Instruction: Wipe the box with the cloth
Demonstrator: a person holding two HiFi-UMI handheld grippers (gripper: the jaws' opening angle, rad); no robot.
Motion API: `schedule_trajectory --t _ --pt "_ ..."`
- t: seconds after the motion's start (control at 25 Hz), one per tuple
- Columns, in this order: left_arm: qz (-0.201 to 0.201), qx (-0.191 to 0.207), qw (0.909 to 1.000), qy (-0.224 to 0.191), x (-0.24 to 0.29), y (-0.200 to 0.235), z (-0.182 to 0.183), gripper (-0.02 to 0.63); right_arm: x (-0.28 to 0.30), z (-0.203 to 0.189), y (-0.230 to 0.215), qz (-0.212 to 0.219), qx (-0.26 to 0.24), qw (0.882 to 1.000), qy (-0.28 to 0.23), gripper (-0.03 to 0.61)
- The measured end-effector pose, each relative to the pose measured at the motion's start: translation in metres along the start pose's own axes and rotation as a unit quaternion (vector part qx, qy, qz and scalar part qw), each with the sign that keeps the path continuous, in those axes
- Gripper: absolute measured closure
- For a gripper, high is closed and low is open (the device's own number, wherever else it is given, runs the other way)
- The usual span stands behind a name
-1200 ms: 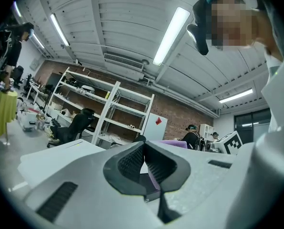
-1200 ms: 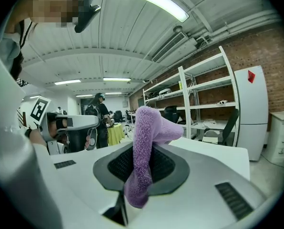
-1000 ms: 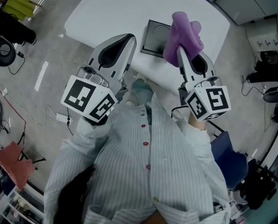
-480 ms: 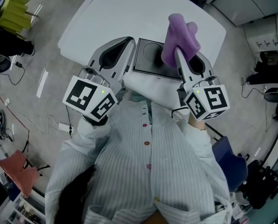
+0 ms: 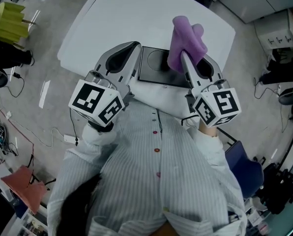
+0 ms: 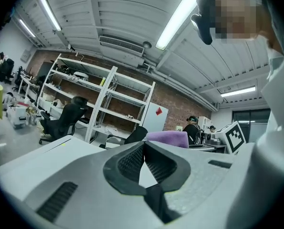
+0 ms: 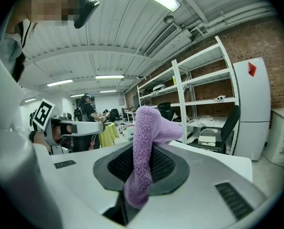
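Right gripper (image 5: 185, 59) is clenching the fluffy purple cloth (image 5: 185, 36), which is standing up out of its jaws. Left gripper (image 5: 131, 50) is holding its jaws pressed together on nothing. The dark flat square box (image 5: 155, 67) is lying on the white tabletop (image 5: 131, 14) at upper centre of the frame, between the two jaw tips (both apparently pointing upward). Judgement: the cloth is needing tipping down flat onto the box, left jaws steadying its edge.

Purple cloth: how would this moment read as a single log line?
right gripper: shut on cloth | left gripper: shut, empty | box: on white table, cloth not on it
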State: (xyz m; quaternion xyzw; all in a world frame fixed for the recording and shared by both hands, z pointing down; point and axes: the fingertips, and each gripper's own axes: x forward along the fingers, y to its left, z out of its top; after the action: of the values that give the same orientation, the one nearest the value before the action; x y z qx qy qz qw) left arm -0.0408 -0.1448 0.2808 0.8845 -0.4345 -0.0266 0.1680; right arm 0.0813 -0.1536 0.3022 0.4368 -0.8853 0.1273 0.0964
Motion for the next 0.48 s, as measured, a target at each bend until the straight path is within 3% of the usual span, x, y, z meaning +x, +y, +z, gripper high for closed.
schedule_trajectory --t 0.28,0.48 --pt "-0.008 -0.008 0.9998 0.019 0.012 0.01 -0.004 0.604 0.01 0.0 -0.008 -0.01 0.007 1.0 0.011 0.516" --pt "0.001 -0.015 0.9981 0.06 0.016 0.025 -0.031 0.604 0.028 -0.004 -0.008 0.005 0.017 1.0 0.024 0.515"
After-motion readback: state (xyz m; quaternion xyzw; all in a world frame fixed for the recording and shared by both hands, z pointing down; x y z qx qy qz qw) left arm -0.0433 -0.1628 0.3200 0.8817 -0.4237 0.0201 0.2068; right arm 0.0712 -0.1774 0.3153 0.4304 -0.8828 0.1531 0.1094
